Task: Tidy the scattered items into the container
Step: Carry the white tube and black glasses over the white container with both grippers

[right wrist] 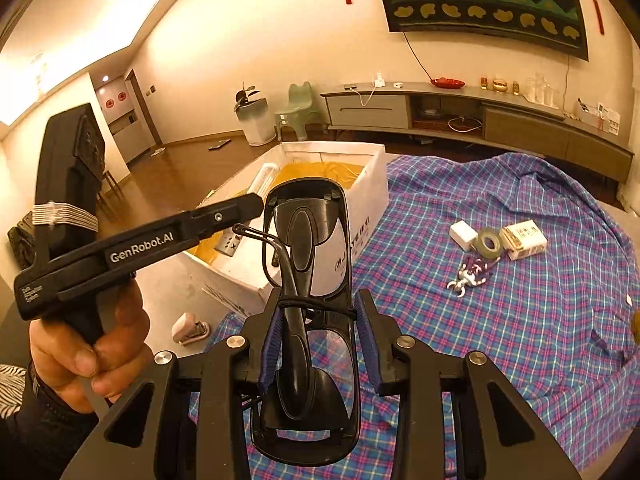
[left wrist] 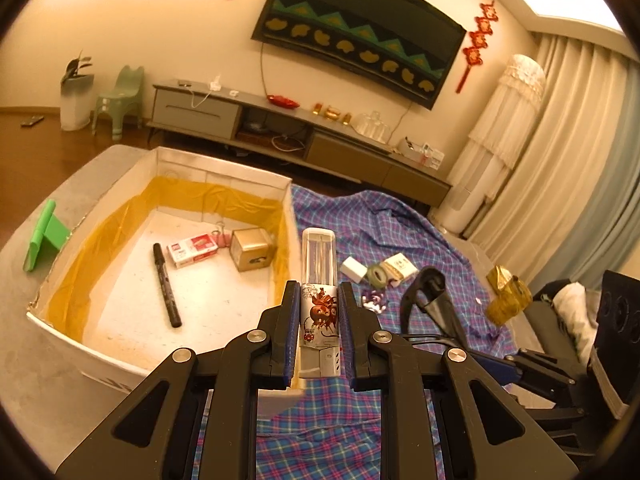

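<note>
My left gripper [left wrist: 319, 300] is shut on a slim white case [left wrist: 319, 264] with a clear top and a red cartoon print. It hangs over the right wall of the white, yellow-lined box [left wrist: 224, 168]. The right wrist view shows this gripper [right wrist: 256, 201], in a person's hand, over the box [right wrist: 360, 216]. My right gripper [right wrist: 316, 314] is shut on black glasses [right wrist: 304, 240], lifted above the plaid cloth [right wrist: 520, 320] near the box's corner. A black pen [left wrist: 166, 286], a red-white packet [left wrist: 192, 250], a pink clip [left wrist: 219, 236] and a gold cube [left wrist: 252, 248] lie in the box.
On the cloth lie a white block [right wrist: 463, 235], a tape roll [right wrist: 489, 242], a small printed box [right wrist: 524, 240] and a purple-silver charm [right wrist: 470, 274]. A gold crumpled thing [left wrist: 506, 294] sits further right. A green stand [left wrist: 42, 240] and a small stapler [right wrist: 190, 330] rest beside the box.
</note>
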Motion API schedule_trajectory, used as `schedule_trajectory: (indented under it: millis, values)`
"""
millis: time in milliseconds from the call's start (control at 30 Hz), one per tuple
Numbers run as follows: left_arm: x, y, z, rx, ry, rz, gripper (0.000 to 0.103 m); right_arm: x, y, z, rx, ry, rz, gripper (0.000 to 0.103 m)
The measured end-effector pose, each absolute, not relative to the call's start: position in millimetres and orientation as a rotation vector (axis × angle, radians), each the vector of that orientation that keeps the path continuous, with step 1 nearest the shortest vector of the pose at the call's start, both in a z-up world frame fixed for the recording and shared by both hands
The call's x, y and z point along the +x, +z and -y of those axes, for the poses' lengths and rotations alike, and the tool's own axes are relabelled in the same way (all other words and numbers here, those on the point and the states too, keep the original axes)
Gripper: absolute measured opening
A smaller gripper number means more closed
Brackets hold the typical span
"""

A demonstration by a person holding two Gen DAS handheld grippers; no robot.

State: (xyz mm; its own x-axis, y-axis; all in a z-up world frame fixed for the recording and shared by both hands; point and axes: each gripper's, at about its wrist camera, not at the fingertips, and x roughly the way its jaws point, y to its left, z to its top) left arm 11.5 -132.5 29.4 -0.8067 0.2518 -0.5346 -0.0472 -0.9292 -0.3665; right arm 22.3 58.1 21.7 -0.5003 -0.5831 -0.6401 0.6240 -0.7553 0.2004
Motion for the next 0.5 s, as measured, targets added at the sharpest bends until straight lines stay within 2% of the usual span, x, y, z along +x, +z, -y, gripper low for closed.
schedule_trajectory:
  millis: [500]
  values:
    - [14.1, 31.5, 163.6, -0.878, 2.813, 0.590, 0.019, 15.4, 45.1, -17.5, 0.868, -2.209, -0.094, 0.037]
